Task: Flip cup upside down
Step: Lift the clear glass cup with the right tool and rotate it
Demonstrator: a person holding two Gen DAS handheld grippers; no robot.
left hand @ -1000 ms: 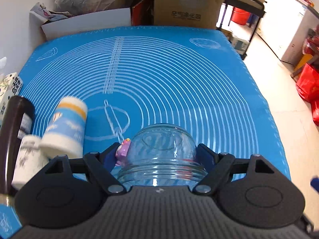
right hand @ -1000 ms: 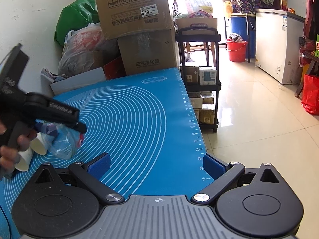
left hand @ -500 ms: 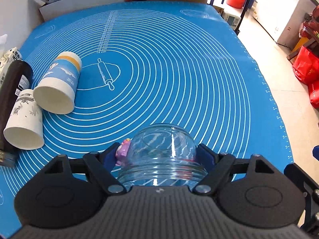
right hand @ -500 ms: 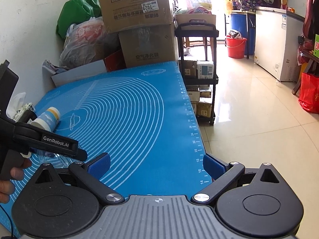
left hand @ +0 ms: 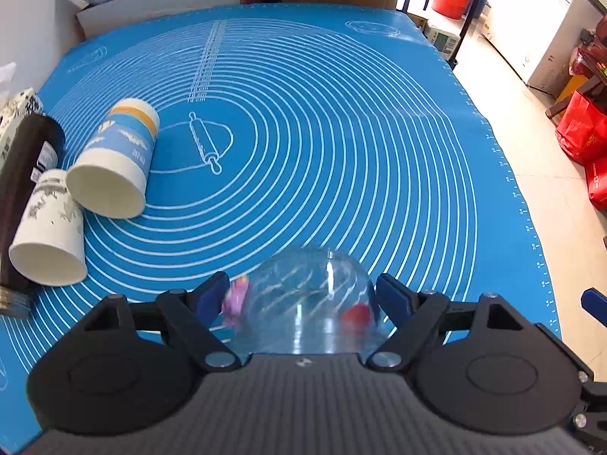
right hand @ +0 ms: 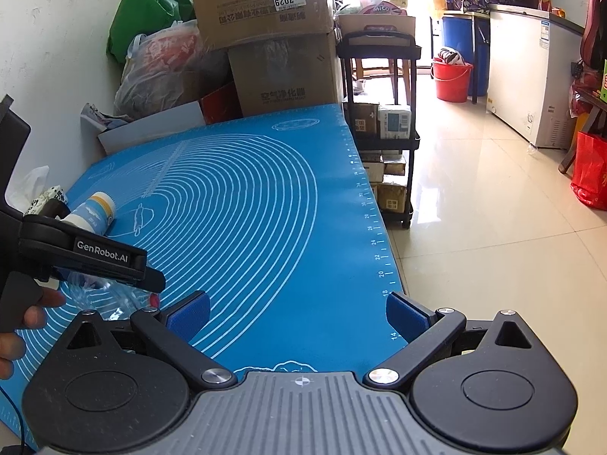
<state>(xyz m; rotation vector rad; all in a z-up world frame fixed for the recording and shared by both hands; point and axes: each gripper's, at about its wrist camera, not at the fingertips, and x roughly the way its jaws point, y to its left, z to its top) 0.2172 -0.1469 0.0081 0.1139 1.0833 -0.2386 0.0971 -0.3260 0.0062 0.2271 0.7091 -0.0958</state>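
Note:
A clear glass cup point(left hand: 307, 299) with pink and red prints sits between the blue pads of my left gripper point(left hand: 301, 297), its rounded base pointing away from the camera, low over the blue mat point(left hand: 341, 144). The left jaws are closed on its sides. In the right wrist view the same cup point(right hand: 102, 295) shows under the left gripper point(right hand: 125, 276) at the left. My right gripper point(right hand: 297, 314) is open and empty above the mat's front right corner.
Two paper cups lie on their sides at the mat's left: a blue and white one point(left hand: 114, 167) and a white one point(left hand: 47, 235). A dark bottle point(left hand: 22, 185) lies beside them. Cardboard boxes point(right hand: 265, 38) and bags stand behind; a black shelf cart point(right hand: 383, 125) stands right.
The left gripper with the glass cup has tipped and come down toward the mat; the view first tipped steeply down, then levelled a little. The right gripper has barely moved and stays open.

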